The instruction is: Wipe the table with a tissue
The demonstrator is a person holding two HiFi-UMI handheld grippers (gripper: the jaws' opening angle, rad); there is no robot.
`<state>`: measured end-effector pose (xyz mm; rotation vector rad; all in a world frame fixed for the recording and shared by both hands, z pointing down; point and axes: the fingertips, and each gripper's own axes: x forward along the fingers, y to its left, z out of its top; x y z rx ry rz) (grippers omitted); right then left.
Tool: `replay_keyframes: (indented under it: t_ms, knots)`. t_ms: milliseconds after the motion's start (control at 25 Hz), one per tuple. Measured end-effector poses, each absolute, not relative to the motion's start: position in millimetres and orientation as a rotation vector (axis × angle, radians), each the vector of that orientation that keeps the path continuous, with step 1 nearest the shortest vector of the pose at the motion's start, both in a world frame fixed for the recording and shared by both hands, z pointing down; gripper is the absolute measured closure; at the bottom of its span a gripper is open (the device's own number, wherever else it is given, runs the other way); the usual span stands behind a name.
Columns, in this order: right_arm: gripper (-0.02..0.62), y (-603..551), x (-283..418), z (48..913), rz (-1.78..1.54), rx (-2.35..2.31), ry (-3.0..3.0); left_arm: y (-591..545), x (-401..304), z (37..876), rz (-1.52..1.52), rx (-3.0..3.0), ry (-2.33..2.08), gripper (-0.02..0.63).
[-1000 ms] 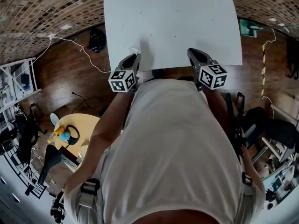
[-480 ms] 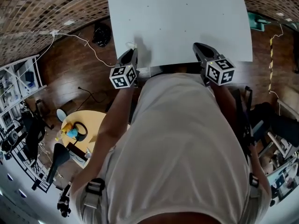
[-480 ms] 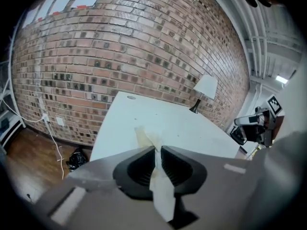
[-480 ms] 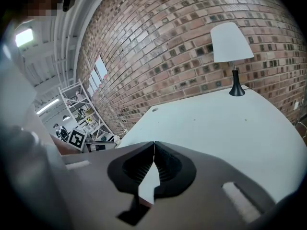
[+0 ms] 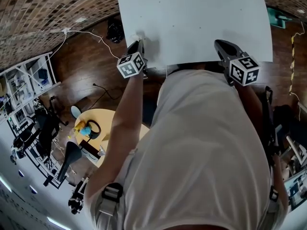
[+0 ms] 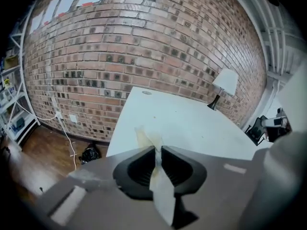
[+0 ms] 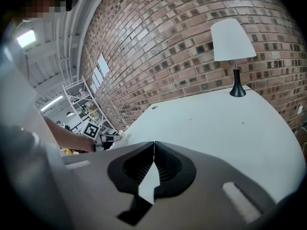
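A crumpled white tissue (image 6: 147, 139) sticks out between the jaws of my left gripper (image 6: 157, 150), which is shut on it. In the head view that left gripper (image 5: 137, 46) sits at the near left corner of the white table (image 5: 192, 18), with the tissue (image 5: 137, 37) touching the top close to the left edge. My right gripper (image 5: 221, 46) rests over the near right part of the table, jaws together and nothing between them. In the right gripper view the right gripper (image 7: 154, 145) faces across the table (image 7: 216, 123), and the left gripper's marker cube (image 7: 91, 129) shows at the left.
A lamp (image 7: 232, 42) with a white shade stands at the table's far edge against the brick wall (image 6: 144, 42). Left of the table the wooden floor carries a white cable (image 5: 91, 35), a black bundle (image 5: 115, 31) and a round yellow stand (image 5: 98, 131). Shelves (image 5: 33, 80) line the left.
My left gripper has carried the tissue leftward and down to the table's near left corner. The right gripper has kept its place over the near right edge.
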<state>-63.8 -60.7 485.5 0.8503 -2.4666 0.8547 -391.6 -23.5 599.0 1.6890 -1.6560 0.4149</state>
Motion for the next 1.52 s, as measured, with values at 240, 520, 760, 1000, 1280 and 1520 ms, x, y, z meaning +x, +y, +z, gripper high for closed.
replay_keyframes:
  t_ms: [240,520,760,1000,1280,1520]
  knots:
    - [0.586,-67,-37,487,0.894,0.916,-2.442,-33,-394,603,0.543,1.666,-1.698,0.555]
    - [0.586,-71,-26,489,0.926,0.931,-2.432,-36,-396,610,0.717,1.683,-1.699,0.555]
    - [0.586,-76,-15,490,0.942,0.949,-2.425,-36,-381,613,0.849,1.725,-1.712,0.561]
    - [0.586,-80,-13,490,0.946,0.929,-2.43,-37,-367,613,0.857,1.738,-1.701,0.563]
    - [0.586,-83,-13,493,0.944,0.903,-2.437,-38,-330,616,0.835,1.778,-1.646,0.565]
    - [0.586,-89,-11,492,0.943,0.896,-2.448,-38,-276,617,0.773,1.873,-1.496,0.564]
